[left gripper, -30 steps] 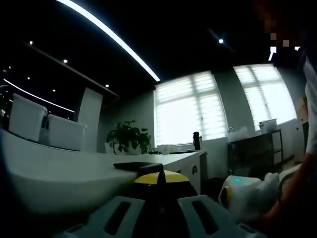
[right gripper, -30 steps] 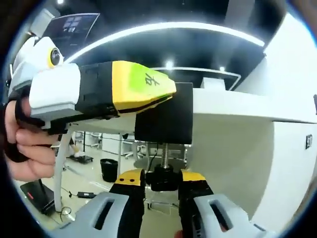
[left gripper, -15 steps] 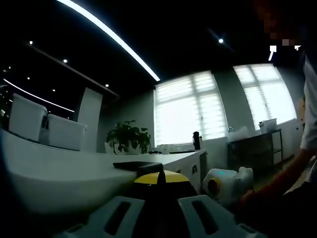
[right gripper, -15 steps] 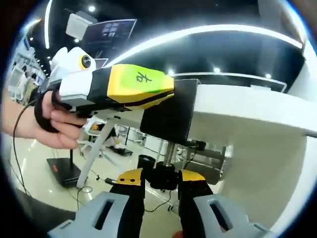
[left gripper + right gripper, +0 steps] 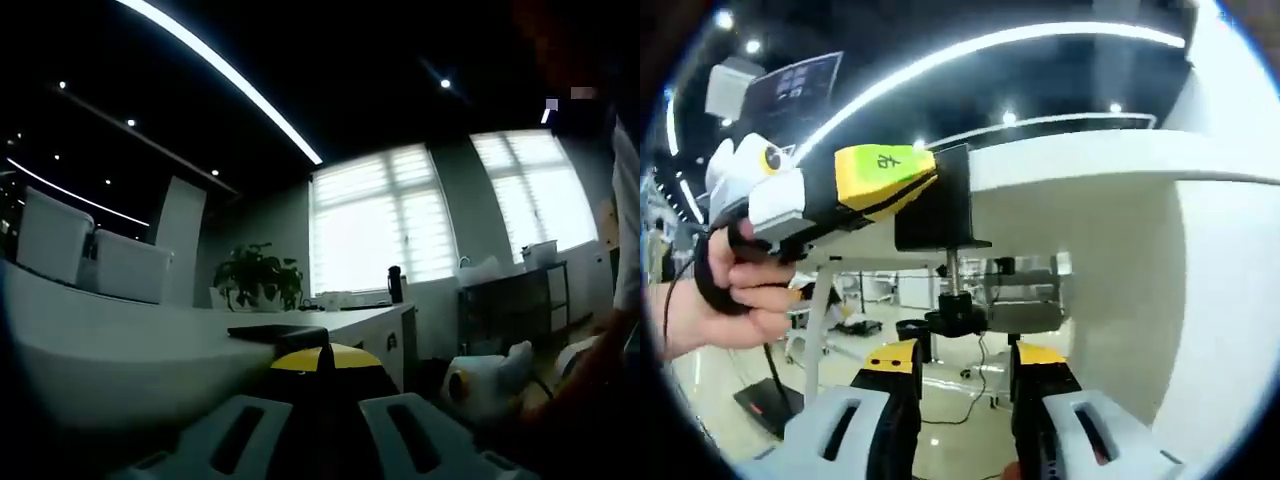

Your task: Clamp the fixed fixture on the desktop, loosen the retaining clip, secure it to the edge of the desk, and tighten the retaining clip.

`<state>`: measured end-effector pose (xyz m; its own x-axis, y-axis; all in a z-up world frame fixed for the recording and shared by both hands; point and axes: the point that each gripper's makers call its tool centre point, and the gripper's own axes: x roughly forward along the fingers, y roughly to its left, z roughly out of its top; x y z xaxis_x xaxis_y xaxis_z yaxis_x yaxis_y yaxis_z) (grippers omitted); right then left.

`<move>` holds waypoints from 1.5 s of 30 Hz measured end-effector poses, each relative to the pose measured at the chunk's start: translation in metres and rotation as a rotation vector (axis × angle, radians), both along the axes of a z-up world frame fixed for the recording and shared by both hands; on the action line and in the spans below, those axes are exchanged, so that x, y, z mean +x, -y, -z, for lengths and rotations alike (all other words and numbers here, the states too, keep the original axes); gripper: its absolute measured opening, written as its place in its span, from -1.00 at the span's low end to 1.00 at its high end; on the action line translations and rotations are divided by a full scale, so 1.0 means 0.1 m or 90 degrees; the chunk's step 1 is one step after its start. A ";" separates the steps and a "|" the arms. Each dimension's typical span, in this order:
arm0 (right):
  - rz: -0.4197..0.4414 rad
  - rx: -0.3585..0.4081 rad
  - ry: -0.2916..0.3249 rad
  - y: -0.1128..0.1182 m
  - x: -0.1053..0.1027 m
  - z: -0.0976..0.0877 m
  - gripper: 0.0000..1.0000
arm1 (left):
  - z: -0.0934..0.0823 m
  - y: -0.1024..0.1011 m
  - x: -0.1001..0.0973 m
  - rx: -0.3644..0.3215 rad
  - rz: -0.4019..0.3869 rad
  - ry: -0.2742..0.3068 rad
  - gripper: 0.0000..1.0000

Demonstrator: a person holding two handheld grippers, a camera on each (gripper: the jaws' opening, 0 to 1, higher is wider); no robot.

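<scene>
The black clamp fixture (image 5: 935, 200) sits over the edge of the white desk (image 5: 1080, 170), its threaded screw (image 5: 953, 280) hanging down to a black knob (image 5: 958, 320). My left gripper (image 5: 925, 185), yellow-tipped and held by a hand (image 5: 720, 300), is shut on the fixture's upper part. In the left gripper view the left gripper (image 5: 325, 360) has its tips together on the fixture (image 5: 275, 335), which lies on the desk top (image 5: 120, 340). My right gripper (image 5: 966, 355) is open just below the knob, with the jaws apart on either side and not touching it. The right gripper (image 5: 480, 385) also shows beside the desk.
A potted plant (image 5: 258, 278), white boxes (image 5: 60, 240) and a dark bottle (image 5: 396, 284) stand on the desk before bright windows. A dark shelf cart (image 5: 515, 305) is at the right. Under the desk are a metal leg (image 5: 820, 330), a bin (image 5: 908, 335) and open floor.
My right gripper's jaws, shut on the knob before, have spread apart and let go of it. The right view has shifted. The left gripper holds the fixture as before.
</scene>
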<state>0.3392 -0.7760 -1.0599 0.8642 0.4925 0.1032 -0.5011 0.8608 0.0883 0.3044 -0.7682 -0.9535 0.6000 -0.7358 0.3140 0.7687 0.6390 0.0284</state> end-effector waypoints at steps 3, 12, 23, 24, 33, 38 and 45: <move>0.092 0.006 -0.003 0.04 0.02 -0.09 -0.32 | 0.01 0.01 0.01 0.002 -0.003 -0.001 -0.96; 0.114 -0.051 0.008 -0.19 0.15 -0.17 -0.34 | 0.01 0.02 0.01 0.017 -0.009 0.005 -0.96; -0.024 -0.102 0.065 -0.14 0.14 -0.20 -0.51 | 0.02 0.00 -0.01 0.018 -0.006 0.001 -0.96; -0.047 -0.116 0.076 -0.16 0.14 -0.19 -0.51 | 0.02 0.00 -0.01 0.019 -0.006 0.002 -0.96; -0.243 -0.269 0.091 -0.11 0.21 0.02 -0.96 | 0.02 0.02 -0.01 0.021 -0.004 0.006 -0.96; -0.143 -0.111 0.027 0.17 0.32 0.01 -0.66 | 0.03 0.03 -0.01 0.032 -0.010 0.013 -0.96; -0.088 -0.093 0.002 0.13 -0.08 0.23 -0.41 | 0.03 0.03 -0.01 0.026 -0.008 0.008 -0.96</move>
<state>0.3313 -0.7895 -1.0831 0.7872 0.6162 0.0242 -0.6154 0.7875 -0.0342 0.3037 -0.7709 -0.9563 0.6053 -0.7406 0.2917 0.7603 0.6465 0.0637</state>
